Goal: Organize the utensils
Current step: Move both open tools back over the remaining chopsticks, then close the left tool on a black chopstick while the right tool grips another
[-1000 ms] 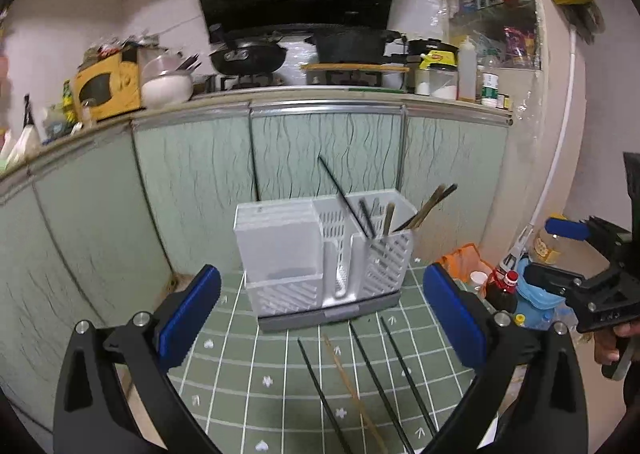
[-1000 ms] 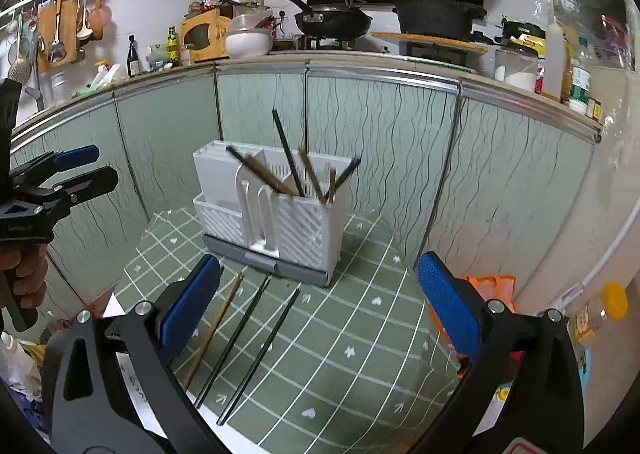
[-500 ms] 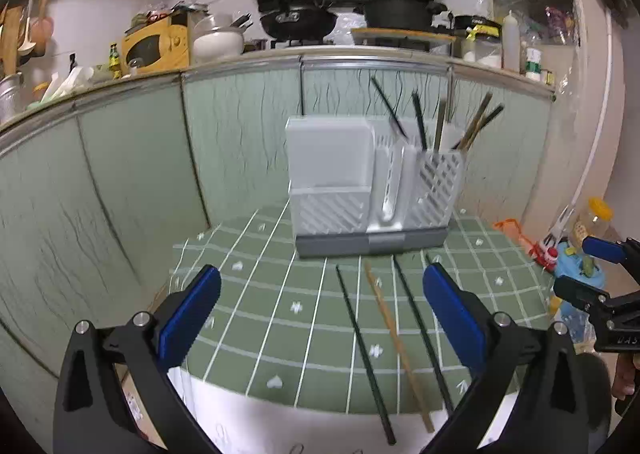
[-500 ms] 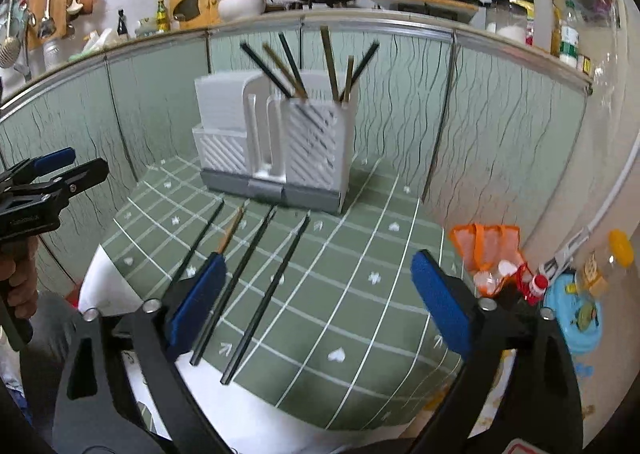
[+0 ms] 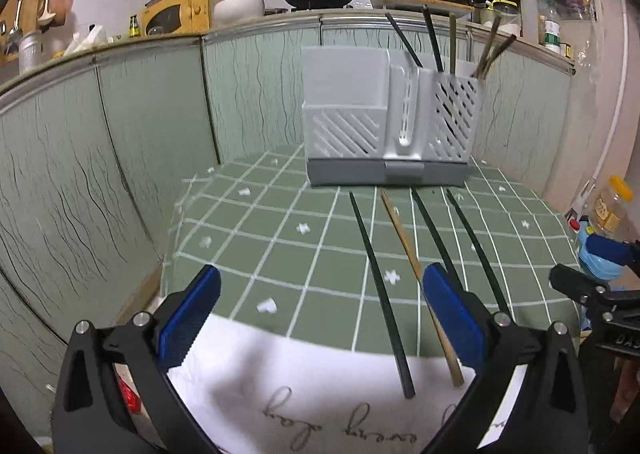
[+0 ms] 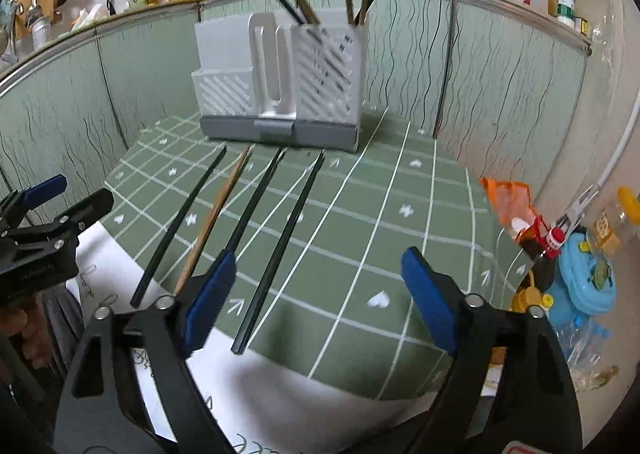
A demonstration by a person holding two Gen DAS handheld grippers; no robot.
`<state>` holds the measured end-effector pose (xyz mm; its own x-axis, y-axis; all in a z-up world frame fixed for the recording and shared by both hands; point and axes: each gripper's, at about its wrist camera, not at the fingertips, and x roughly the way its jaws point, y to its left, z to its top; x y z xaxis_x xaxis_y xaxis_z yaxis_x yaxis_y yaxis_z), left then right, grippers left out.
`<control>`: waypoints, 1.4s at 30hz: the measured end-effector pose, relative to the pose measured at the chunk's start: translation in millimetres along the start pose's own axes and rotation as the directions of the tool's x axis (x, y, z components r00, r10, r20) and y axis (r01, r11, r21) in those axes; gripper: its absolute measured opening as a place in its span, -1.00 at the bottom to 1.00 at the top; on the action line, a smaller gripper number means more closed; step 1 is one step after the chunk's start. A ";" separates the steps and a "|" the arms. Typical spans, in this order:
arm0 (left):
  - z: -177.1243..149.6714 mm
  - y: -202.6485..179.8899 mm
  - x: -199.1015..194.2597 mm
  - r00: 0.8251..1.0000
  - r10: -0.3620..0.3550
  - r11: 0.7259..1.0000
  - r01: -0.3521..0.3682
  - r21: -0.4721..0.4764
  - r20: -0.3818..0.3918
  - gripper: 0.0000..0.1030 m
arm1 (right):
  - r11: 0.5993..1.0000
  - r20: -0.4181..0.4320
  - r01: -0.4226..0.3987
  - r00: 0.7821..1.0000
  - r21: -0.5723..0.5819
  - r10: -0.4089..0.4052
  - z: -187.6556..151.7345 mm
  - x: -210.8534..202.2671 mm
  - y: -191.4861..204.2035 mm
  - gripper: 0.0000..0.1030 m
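A white slotted utensil holder (image 5: 386, 125) on a grey base stands at the far side of the green checked mat (image 5: 280, 238); several chopsticks stand in its right compartment (image 6: 328, 65). Three black chopsticks and one wooden chopstick (image 5: 420, 282) lie side by side on the mat in front of it; the wooden one also shows in the right wrist view (image 6: 214, 217). My left gripper (image 5: 320, 318) is open and empty, low over the mat's near edge. My right gripper (image 6: 320, 294) is open and empty, over the near end of a black chopstick (image 6: 280, 250).
A white printed cloth (image 5: 320, 394) lies under the mat's near edge. Green cabinet panels (image 5: 120, 157) close in behind and to the left. Bottles, a blue toy (image 6: 584, 286) and an orange bag (image 6: 508, 201) sit on the floor at right.
Both grippers have pulled back and dropped lower toward the mat's near edge; the holder looks farther and the chopsticks' near ends now lie between the fingers. Both stay open.
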<state>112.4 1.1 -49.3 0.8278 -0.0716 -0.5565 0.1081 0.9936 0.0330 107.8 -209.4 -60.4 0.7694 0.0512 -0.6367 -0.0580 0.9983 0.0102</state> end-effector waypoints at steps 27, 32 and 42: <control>-51.4 -22.3 22.8 0.997 -0.062 0.998 0.062 0.008 -0.055 -0.07 | 0.999 -0.026 0.041 0.999 -0.006 -0.041 -47.6 28.8 33.8 -0.25; -54.4 -27.9 21.6 0.996 -0.081 0.997 0.081 0.010 -0.047 -0.46 | 0.999 -0.017 0.042 0.999 0.012 -0.042 -49.2 27.7 33.2 -0.52; -58.3 -32.4 24.0 0.996 -0.058 0.998 0.059 0.009 -0.062 -0.85 | 0.997 -0.014 0.055 0.998 0.048 -0.055 -50.7 27.0 30.5 -0.88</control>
<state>96.7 -27.7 -112.1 0.7846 -0.1238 -0.6075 0.1615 0.9868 0.0075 94.6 -179.0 -116.3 0.7626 -0.0037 -0.6468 0.0151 0.9998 0.0121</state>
